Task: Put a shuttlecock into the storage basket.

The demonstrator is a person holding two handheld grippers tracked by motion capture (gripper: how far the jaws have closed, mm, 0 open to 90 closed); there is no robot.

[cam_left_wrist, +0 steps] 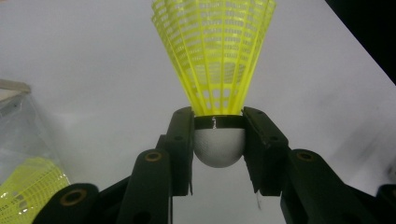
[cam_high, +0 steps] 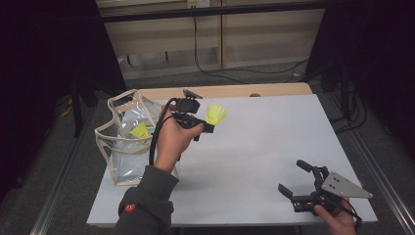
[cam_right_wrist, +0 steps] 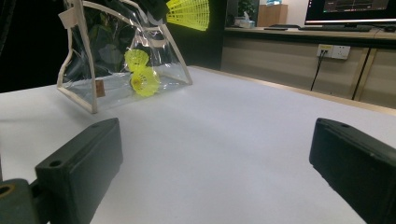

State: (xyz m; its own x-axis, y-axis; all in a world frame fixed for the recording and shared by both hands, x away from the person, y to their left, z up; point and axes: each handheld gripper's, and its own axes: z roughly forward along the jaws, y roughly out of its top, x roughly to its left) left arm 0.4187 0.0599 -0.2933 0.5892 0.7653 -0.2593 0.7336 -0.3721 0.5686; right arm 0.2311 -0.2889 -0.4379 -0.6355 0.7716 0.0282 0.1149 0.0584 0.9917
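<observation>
My left gripper is shut on a yellow shuttlecock, held above the table beside the bag. In the left gripper view both jaws press on the white cork base of the shuttlecock, its skirt pointing away. A clear bag with beige trim stands at the table's left; two yellow shuttlecocks lie inside it. My right gripper rests open near the front right corner with nothing between its jaws. In the right gripper view the held shuttlecock shows at the top above the bag.
The white table stretches bare between the two grippers. A wooden strip runs along its far edge. Cables lie on the floor behind the table, and dark frames stand at both sides.
</observation>
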